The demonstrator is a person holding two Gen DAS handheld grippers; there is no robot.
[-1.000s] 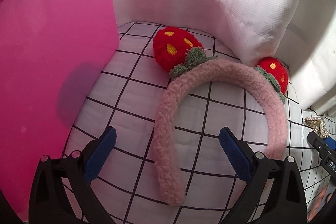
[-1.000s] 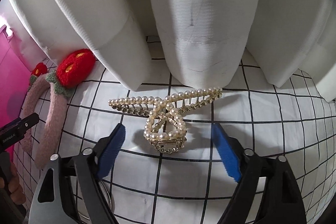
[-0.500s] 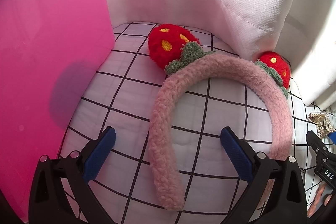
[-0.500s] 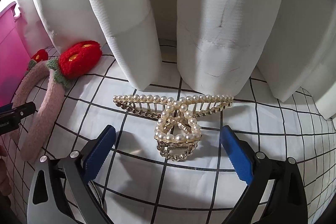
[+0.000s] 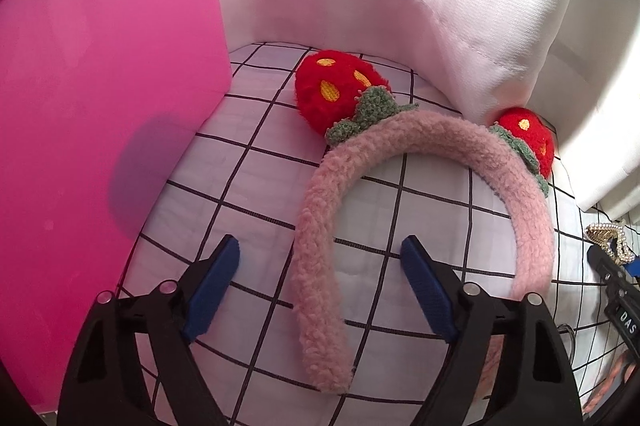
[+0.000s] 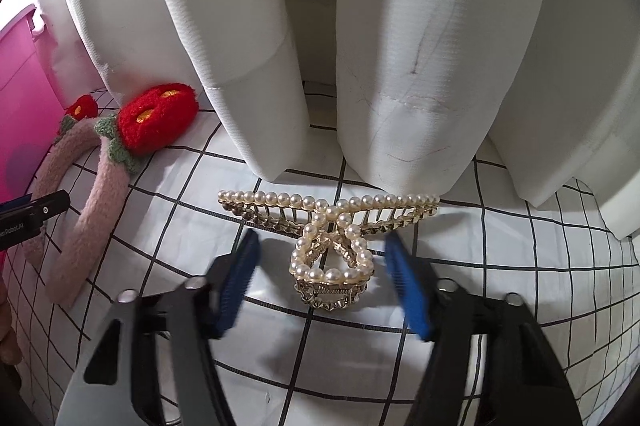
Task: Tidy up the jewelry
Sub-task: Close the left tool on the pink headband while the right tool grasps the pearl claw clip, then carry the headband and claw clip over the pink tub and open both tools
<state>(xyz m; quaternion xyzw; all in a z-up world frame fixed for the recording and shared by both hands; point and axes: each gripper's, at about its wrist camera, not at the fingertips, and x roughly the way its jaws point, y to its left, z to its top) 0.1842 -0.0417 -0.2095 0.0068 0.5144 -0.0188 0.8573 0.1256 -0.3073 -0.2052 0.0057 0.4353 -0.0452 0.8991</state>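
Observation:
A fuzzy pink headband (image 5: pixel 420 162) with two red strawberry puffs (image 5: pixel 336 86) lies on the white grid cloth. My left gripper (image 5: pixel 320 282) is open, its fingers on either side of the headband's left arm, not touching it. A pearl hair claw clip (image 6: pixel 330 226) lies on the cloth in the right wrist view. My right gripper (image 6: pixel 326 282) is open, its blue pads either side of the clip's looped handle, with a gap on each side. The headband also shows at the left of the right wrist view (image 6: pixel 96 194), and the clip at the right edge of the left wrist view (image 5: pixel 608 238).
A tall pink box (image 5: pixel 100 106) stands left of the headband. White curtain folds (image 6: pixel 380 46) hang to the cloth just behind the clip and headband. The gridded cloth (image 6: pixel 520 306) runs on to the right.
Both grippers moved forward and down. The left now straddles the headband's left arm. The right closed in around the clip's handle and its jaws have narrowed.

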